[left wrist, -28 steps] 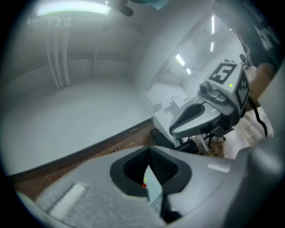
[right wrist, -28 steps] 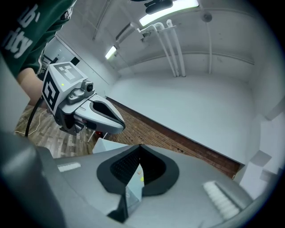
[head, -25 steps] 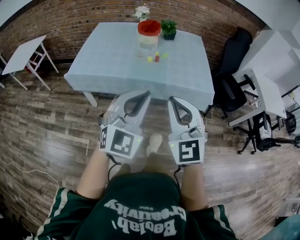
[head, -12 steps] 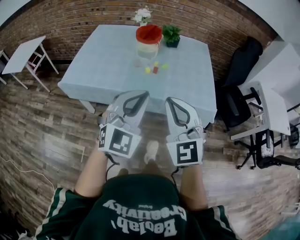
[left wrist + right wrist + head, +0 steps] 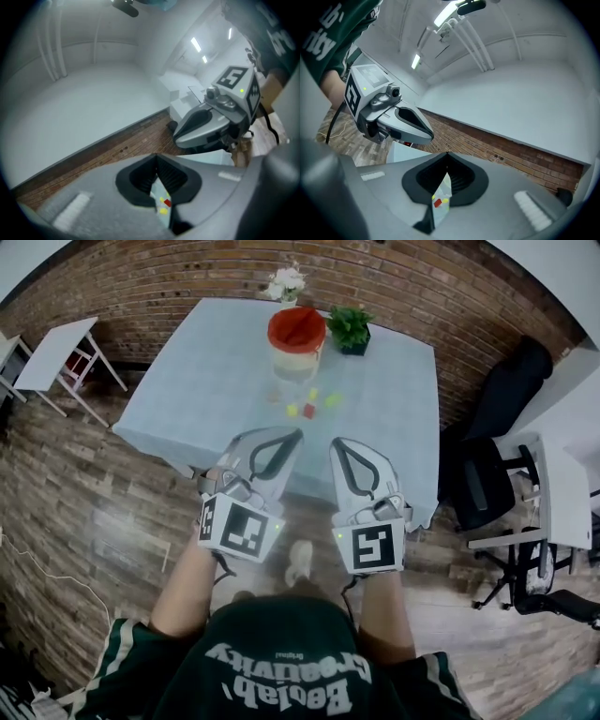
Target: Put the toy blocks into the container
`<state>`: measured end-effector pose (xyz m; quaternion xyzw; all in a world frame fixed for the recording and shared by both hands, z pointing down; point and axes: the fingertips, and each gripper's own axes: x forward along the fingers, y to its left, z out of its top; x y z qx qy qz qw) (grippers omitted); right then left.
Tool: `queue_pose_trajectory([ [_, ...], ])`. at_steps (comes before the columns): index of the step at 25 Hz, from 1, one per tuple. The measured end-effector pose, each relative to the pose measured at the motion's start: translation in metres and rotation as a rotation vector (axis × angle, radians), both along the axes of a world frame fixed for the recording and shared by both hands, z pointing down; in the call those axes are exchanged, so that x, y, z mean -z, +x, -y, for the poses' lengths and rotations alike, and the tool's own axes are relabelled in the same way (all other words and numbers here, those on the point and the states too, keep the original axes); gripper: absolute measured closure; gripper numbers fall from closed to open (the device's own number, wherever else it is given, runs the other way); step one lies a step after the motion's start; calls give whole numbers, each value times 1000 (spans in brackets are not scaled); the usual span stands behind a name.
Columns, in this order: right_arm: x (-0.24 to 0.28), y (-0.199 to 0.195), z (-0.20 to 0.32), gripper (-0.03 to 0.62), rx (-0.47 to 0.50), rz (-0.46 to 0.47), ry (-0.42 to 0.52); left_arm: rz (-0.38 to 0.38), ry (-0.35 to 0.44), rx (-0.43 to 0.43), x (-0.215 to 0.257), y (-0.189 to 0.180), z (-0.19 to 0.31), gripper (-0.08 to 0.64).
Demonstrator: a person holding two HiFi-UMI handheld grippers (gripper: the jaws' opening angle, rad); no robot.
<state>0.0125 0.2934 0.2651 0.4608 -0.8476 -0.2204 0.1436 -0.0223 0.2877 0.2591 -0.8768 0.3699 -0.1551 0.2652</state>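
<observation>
Several small toy blocks lie on the light blue table: a yellow block, a red block and a green one. Just behind them stands a clear container with a red top. My left gripper and right gripper are held side by side in front of me, short of the table's near edge, both shut and empty. In the left gripper view the red block shows far off through the slit below the closed tips. The right gripper view shows the red block the same way.
A green potted plant and a small vase of flowers stand at the table's far edge by the brick wall. A white side table is at the left. Black office chairs and a white desk stand at the right on the wooden floor.
The table and blocks have come nearer and larger in the head view as the person walks toward them. Both grippers stay shut and keep their side-by-side pose.
</observation>
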Motion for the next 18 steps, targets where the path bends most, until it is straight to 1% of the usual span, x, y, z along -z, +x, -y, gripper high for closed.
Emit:
queue_pose_trajectory([
  [8,-10,19,68,585,44,14,-38,30,-41,35,-14,19,63,557],
  [13,-12,33,104,584,70,15,-41,35,-36,65,-14,33,103,557],
  [18,-9,42,134,585,98,3,-34,30,-42,76,-15,46,137,557],
])
